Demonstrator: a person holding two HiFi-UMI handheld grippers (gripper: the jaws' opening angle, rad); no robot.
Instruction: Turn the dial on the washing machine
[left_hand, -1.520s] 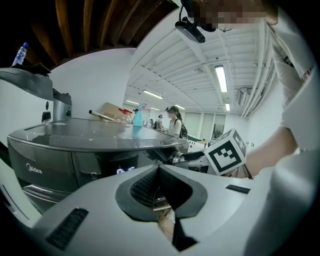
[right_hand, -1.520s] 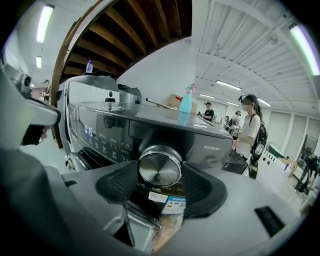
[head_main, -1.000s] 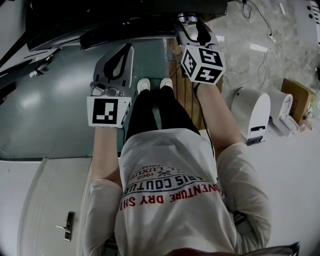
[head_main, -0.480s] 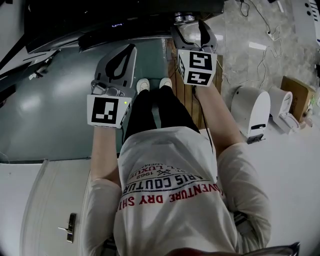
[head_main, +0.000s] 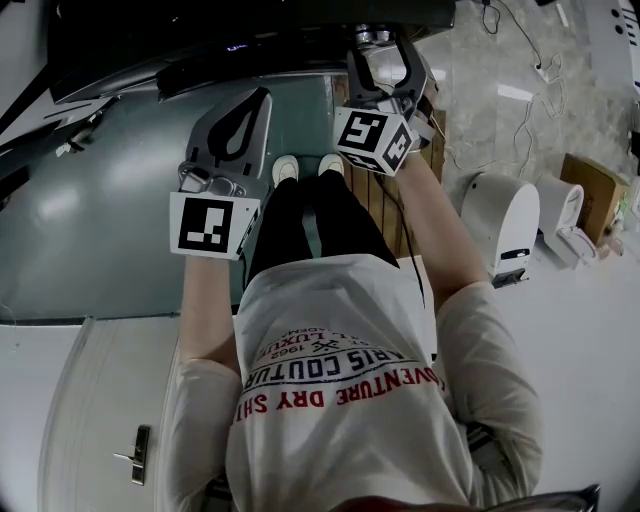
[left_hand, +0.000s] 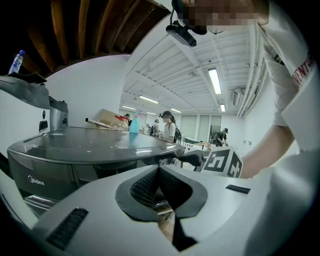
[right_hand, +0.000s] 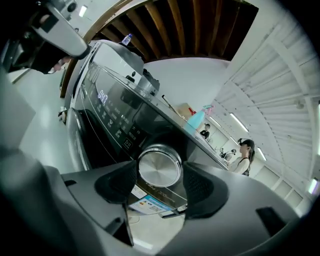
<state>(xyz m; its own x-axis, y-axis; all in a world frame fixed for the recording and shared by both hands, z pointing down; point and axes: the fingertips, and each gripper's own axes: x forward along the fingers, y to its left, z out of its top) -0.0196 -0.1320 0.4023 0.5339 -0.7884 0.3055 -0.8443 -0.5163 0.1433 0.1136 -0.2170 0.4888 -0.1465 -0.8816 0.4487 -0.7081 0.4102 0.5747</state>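
The washing machine (right_hand: 112, 112) has a dark control panel with a round silver dial (right_hand: 160, 168). From the head the dial (head_main: 372, 37) shows at the top, just past my right gripper (head_main: 383, 52). In its own view my right gripper (right_hand: 160, 184) has one pad on each side of the dial. Its jaws are closing around the dial, and the pads stand right at its rim without clearly pressing on it. My left gripper (head_main: 248, 102) hangs left of the dial in front of the machine. The left gripper (left_hand: 159, 171) is shut, its pads meeting on nothing.
The machine's grey lid (left_hand: 85, 142) carries a blue spray bottle (left_hand: 134, 123). Two white appliances (head_main: 505, 225) and a cardboard box (head_main: 592, 195) stand on the floor at the right. A white door with a handle (head_main: 135, 452) is at lower left. People (left_hand: 168, 125) stand far off.
The right gripper's marker cube has rolled from tilted right to tilted left while staying at the dial. The left gripper has barely moved.
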